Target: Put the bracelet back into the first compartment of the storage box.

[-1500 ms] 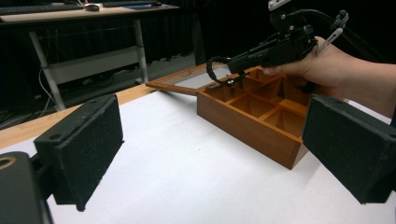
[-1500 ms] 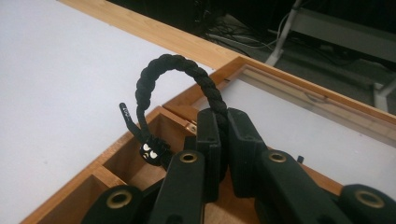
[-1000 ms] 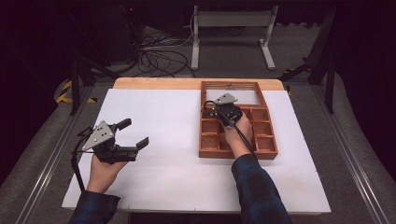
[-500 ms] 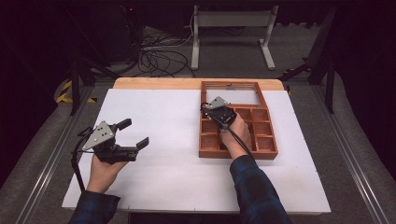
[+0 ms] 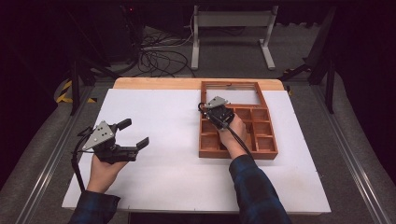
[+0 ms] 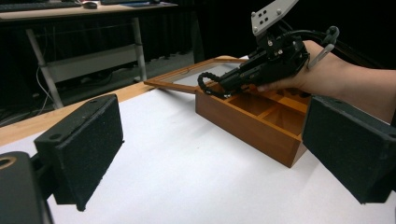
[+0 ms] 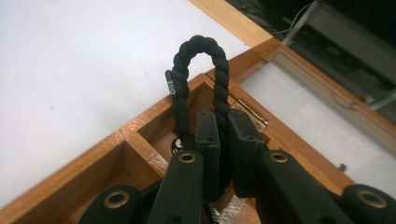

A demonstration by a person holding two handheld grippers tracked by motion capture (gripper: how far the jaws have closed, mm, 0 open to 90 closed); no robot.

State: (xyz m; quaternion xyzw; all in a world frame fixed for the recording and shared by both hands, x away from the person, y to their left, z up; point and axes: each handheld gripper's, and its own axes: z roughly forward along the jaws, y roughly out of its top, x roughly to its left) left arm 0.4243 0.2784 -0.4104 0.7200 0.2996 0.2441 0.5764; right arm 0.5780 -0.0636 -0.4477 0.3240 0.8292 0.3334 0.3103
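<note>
A brown wooden box (image 5: pixel 236 153) with several open compartments sits right of centre on the white tabletop. Its glass-paned lid (image 5: pixel 231 93) lies open behind it. My right gripper (image 5: pixel 205 112) hangs over the box's far-left compartments, shut on a black braided cord (image 7: pixel 198 44). The cord's loop sticks up past the right gripper's (image 7: pixel 223 122) fingertips, and its lower end is hidden behind the jaws. In the left gripper view the cord (image 6: pixel 203 86) curls just above the box's (image 6: pixel 247 123) corner. My left gripper (image 5: pixel 134 133) rests open at the left, with nothing between its pads (image 6: pixel 81 149).
The white tabletop (image 5: pixel 173 158) stretches between the two hands. A wooden strip (image 5: pixel 154 83) runs along its far edge. Beyond the table are floor cables (image 5: pixel 159 58) and a metal stand (image 5: pixel 231 28). Rails (image 5: pixel 46 158) flank both sides.
My right gripper has shifted slightly toward the person over the box, still holding the cord. The left gripper has not moved.
</note>
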